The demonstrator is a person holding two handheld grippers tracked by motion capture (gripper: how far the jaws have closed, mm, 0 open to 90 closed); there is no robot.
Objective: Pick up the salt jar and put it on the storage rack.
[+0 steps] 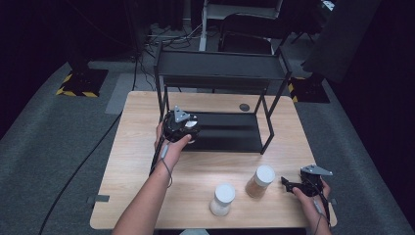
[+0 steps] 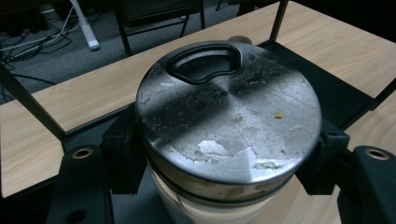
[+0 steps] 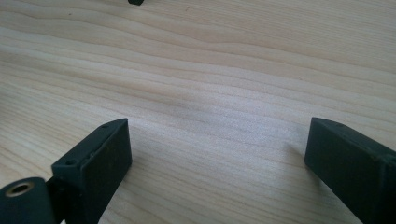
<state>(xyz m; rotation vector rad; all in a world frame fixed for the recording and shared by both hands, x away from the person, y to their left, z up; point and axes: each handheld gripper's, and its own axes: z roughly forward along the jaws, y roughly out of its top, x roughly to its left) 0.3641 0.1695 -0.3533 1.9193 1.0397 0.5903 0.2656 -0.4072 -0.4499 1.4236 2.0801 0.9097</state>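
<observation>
As the left gripper [image 2: 224,172] clamps a round jar [image 2: 205,205] just under its scuffed metal lid [image 2: 229,121], carry it level above the black metal rack's lower shelf [image 1: 230,132], clearing the thin uprights. Glass body looks pale and smooth. Right gripper [image 3: 217,163] rests open over bare wood-grain table [image 3: 210,70].

jar [image 2: 224,140] body below lid cut off, contents unseen
</observation>
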